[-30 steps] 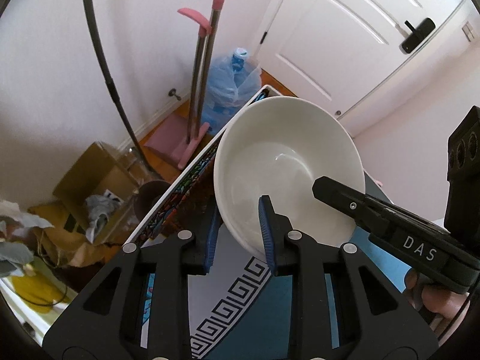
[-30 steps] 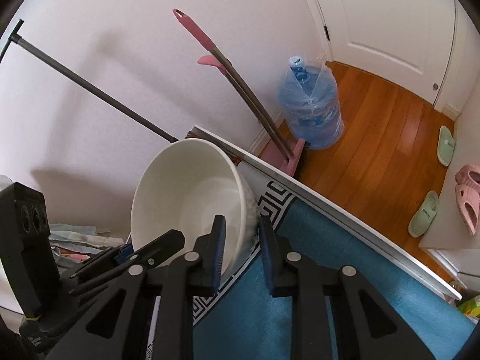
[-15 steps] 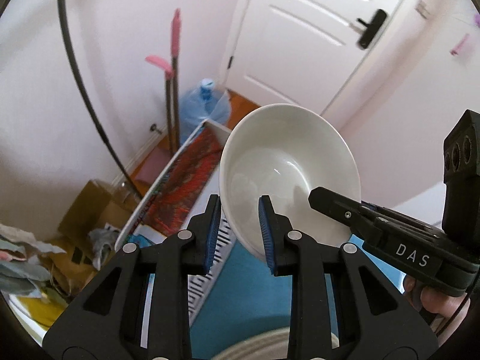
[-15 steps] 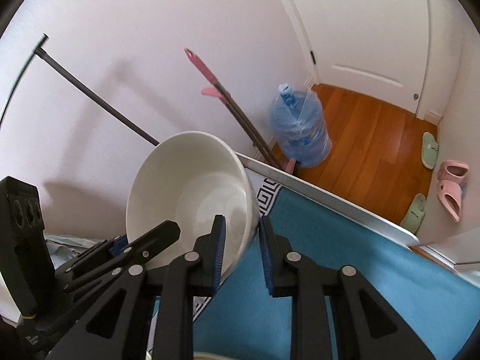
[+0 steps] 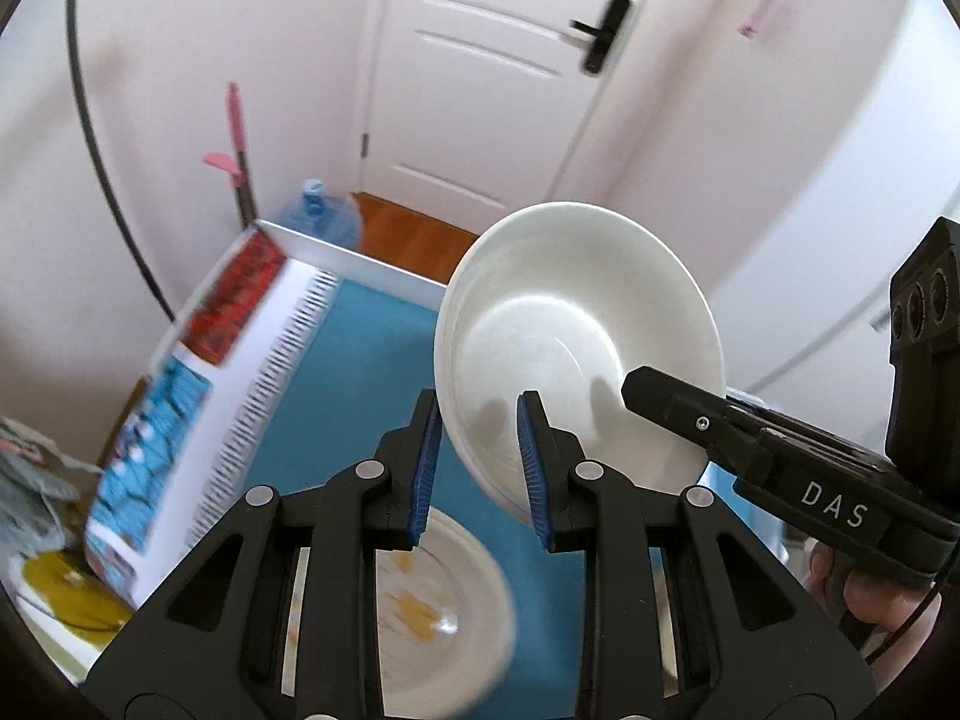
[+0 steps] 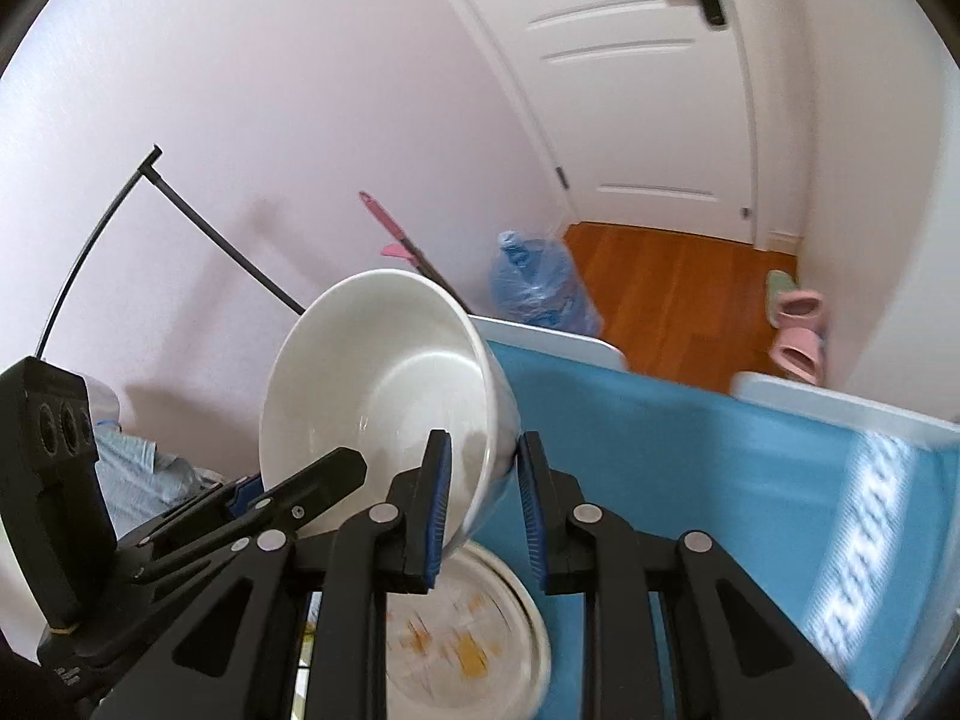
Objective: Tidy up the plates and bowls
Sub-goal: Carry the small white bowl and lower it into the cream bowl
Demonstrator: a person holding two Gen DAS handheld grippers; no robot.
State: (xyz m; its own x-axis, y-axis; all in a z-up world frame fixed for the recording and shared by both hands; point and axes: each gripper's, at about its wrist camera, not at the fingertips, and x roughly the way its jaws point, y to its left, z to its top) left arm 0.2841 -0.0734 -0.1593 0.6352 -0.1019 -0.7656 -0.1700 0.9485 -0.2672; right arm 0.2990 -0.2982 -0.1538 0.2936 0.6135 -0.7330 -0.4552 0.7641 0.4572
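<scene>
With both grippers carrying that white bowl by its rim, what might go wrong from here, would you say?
1. The bowl hangs tilted, each gripper pinching only a thin bit of rim: left gripper, right gripper. It may slip.
2. If the hands drift apart, one grip may tear loose.
3. A dropped bowl could hit the plate below.

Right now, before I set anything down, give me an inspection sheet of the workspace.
Surface: table under a blue cloth with a white patterned border; its far part is bare.
Job's things: white bowl held in the air, tilted, empty; plate with yellow marks below it on the cloth.
Clutter: nothing seen on the cloth besides the plate.
Grippers: left tool and right tool each shut on the bowl's rim, on opposite sides.
Cables: thin dark cable arcs along the wall.
Surroundings: white door, water jug, pink-handled mop, slippers on wooden floor.
</scene>
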